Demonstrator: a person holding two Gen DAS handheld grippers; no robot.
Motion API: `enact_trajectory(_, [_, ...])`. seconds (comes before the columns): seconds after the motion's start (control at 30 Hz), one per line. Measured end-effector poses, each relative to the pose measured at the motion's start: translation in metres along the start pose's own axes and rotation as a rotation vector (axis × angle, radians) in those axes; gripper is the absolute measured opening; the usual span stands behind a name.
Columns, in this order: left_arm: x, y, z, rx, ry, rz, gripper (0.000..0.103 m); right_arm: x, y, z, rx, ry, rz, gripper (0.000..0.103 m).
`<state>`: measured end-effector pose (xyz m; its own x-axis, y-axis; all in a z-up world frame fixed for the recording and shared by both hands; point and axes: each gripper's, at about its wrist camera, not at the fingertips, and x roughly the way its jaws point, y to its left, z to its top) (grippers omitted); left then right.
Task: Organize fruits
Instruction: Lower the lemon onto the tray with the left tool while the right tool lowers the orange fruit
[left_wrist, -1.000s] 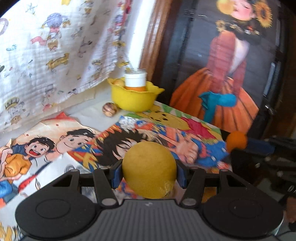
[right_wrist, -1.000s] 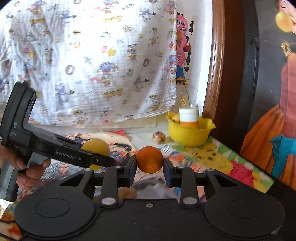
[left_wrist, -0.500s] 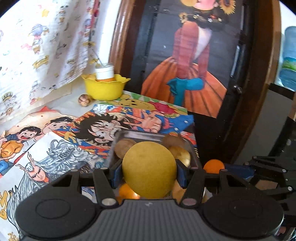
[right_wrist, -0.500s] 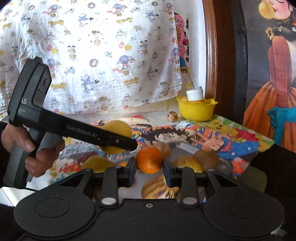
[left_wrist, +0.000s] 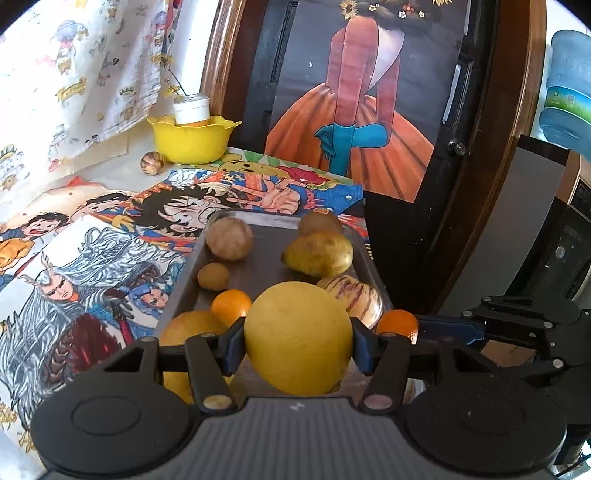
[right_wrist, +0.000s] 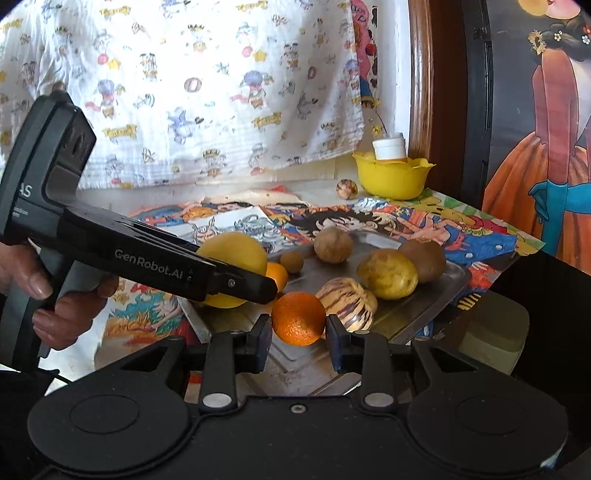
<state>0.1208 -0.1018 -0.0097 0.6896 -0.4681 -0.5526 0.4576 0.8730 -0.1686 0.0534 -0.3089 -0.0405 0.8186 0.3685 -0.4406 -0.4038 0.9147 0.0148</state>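
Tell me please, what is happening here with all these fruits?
A person is sorting fruit with a handheld gripper in each hand. The left gripper is shut on a large yellow fruit, and the right gripper is shut on a small orange. Both are held over the near end of a metal tray, where several fruits already lie. Neither fruit has been released yet.

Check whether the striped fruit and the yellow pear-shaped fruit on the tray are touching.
Touching. In the right wrist view the striped fruit leans against the yellow pear-shaped fruit with no tray showing between them; the left wrist view shows them meeting too.
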Motion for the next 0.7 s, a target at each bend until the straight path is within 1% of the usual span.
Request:
enact_trajectory(0.23, [-0.004,-0.002,-0.005,0.026,0.002,0.011,0.061,0.006,0.007,-0.001,0.017,0.006,-0.023,0.034])
enact_trajectory(0.37, [-0.003,-0.005,-0.009,0.044,0.003,0.018,0.061,0.009,0.008,-0.002,0.024,0.013,-0.051,0.034])
enact_trajectory(0.47, [-0.001,-0.007,-0.011,0.047,0.016,0.026,0.061,0.01,0.009,-0.003,0.026,0.017,-0.068,0.034])
enact_trajectory(0.5, [-0.001,-0.007,-0.012,0.047,0.022,0.026,0.061,0.009,0.01,-0.004,0.025,0.018,-0.073,0.034])
enact_trajectory(0.57, [-0.003,-0.006,-0.015,0.044,0.023,0.027,0.062,0.008,0.013,-0.005,0.02,0.016,-0.091,0.039])
enact_trajectory(0.63, [-0.009,-0.006,-0.017,0.049,0.007,0.025,0.067,0.007,0.015,-0.006,0.031,0.017,-0.095,0.042])
enact_trajectory(0.7, [-0.017,-0.007,-0.018,0.059,-0.014,0.027,0.078,0.004,0.018,-0.006,0.042,0.013,-0.102,0.048])
